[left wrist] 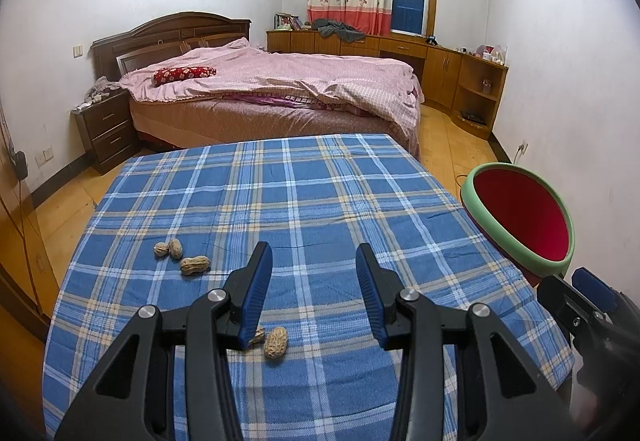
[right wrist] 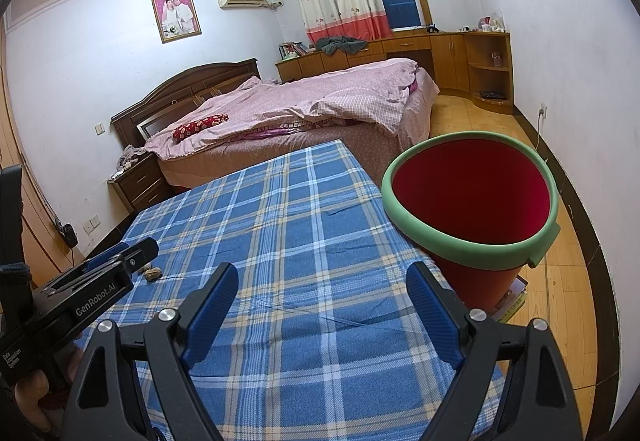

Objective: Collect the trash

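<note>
Peanut shells (left wrist: pixel 276 343), loose on plaid bench (left wrist: pixel 320 181): light, brittle, easily crushed; pinch gently across waist. Left gripper (left wrist: pixel 314 265) and right gripper (right wrist: pixel 322 287) both apart, empty. Bin (right wrist: pixel 472 245) beside bench.

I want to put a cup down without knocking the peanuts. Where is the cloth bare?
The checked tablecloth is bare from the left gripper out to its far edge and right toward the red bin. Crowded spots: three peanuts at left, and more peanuts by the left gripper's fingers.
</note>
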Available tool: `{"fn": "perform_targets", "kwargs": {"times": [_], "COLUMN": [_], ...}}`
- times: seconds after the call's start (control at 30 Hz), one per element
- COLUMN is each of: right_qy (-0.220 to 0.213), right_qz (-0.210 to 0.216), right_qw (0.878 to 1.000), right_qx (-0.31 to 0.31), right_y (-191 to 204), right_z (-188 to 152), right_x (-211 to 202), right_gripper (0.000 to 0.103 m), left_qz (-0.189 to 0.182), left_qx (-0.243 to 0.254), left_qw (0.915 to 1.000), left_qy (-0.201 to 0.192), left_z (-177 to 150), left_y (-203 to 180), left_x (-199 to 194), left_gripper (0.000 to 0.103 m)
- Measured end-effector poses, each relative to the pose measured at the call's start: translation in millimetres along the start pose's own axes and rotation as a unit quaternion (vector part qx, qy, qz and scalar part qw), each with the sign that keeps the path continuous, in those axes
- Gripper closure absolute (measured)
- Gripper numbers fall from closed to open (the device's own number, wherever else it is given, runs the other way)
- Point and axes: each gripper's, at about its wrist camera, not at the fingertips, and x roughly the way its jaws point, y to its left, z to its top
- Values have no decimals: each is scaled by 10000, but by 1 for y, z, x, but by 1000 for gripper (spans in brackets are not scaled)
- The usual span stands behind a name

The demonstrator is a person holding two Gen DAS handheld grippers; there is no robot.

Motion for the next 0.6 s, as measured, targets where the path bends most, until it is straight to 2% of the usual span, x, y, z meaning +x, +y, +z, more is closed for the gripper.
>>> {"fn": "perform_targets", "kwargs": {"times": [0.6], "right_qy": [-1], "right_qz": [-2], "right_qw": [10000], "right_qx": [2], "right_y": [0], "right_z": [1], "right_x": [-1], "right_gripper": [15], "left_qz": [0], "left_qx": [2], "left_qw": [10000], "left_qy": [-6], "left_z": [0], "left_y": [0], "left_x": [0], "left_gripper": [59]}}
